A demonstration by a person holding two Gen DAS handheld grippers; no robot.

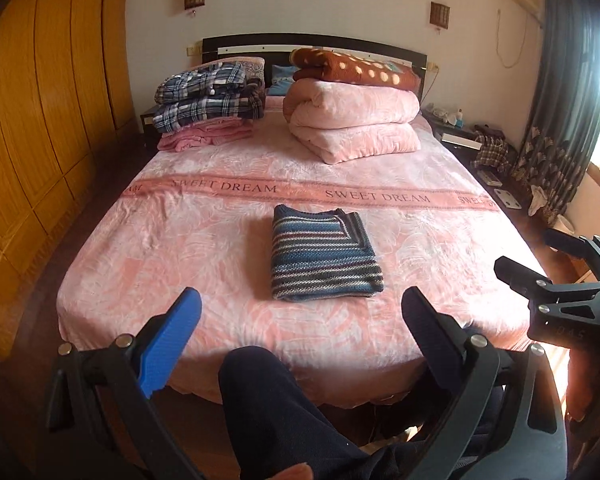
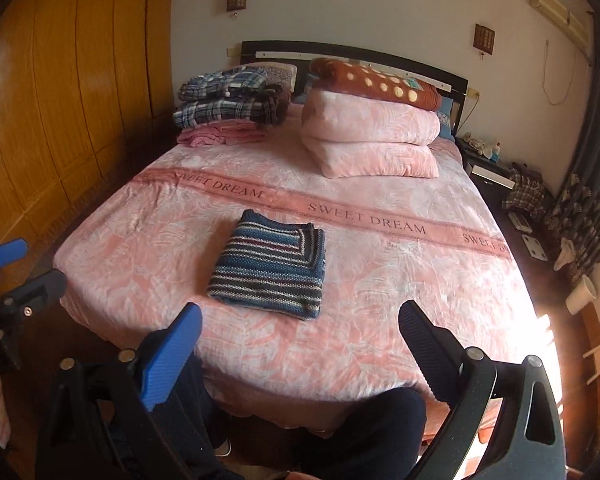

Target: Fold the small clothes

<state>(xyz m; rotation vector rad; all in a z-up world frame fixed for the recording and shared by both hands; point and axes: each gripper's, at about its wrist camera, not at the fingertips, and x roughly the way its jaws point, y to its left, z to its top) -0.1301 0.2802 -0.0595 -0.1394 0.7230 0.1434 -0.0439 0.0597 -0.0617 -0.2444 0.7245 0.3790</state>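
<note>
My left hand-held gripper is spread wide with nothing between its blue finger and its black one; my right hand-held gripper is spread just as wide and also has hold of nothing; both hang off the foot of the bed, clear of the cloth. Just ahead of the two hand-held grippers, the folded knitted sweater with blue, grey and dark red stripes lies flat as a neat rectangle on the pink leaf-patterned bedspread; from the left one it sits nearly straight ahead, from the right one ahead and a little to the left. Beyond the sweater a darker pink band printed SWEET DREAM crosses the bed. Far ahead to the left, by the headboard, folded blue-and-white plaid garments rest on a folded pink cloth; far ahead to the right a folded pink quilt carries a brown blanket with pale dots. My dark-trousered legs show below the hand-held grippers.
</note>
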